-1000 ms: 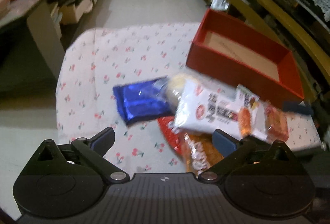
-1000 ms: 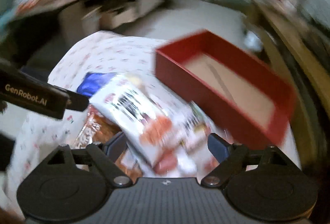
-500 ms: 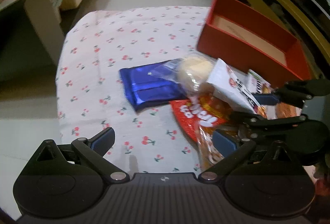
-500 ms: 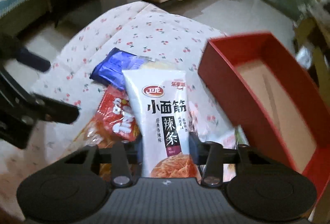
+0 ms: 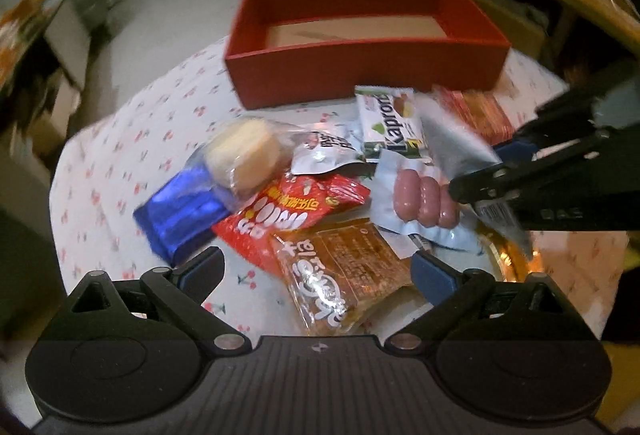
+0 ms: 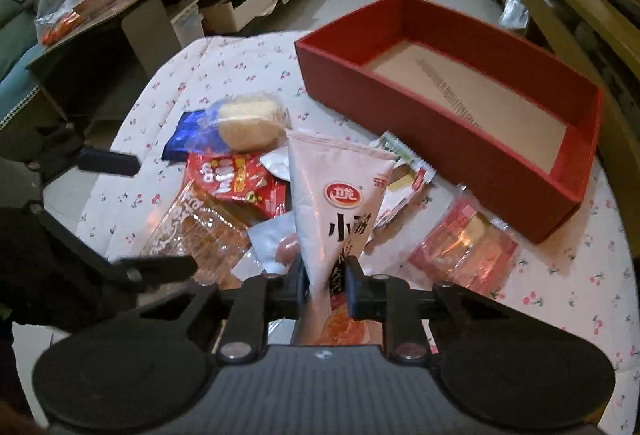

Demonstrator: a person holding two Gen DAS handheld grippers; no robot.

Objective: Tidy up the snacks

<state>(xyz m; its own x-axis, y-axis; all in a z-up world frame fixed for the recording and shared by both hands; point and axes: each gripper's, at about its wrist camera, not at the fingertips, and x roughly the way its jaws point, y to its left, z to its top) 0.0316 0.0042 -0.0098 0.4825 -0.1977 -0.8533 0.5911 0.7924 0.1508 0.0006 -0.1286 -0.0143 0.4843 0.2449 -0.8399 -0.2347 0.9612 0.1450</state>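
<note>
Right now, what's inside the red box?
The red box shows only its bare brown cardboard floor; no snacks are in it. The near wall hides a strip of floor in the left wrist view.

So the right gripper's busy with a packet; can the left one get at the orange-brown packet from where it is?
Probably yes. The left gripper is open, the orange-brown packet lies between its fingers on top of the pile, and nothing covers its near end.

One red box sits at upper right of the right wrist view, with nine snack packets in the pile before it, one of them a white pouch, and two grippers.
</note>
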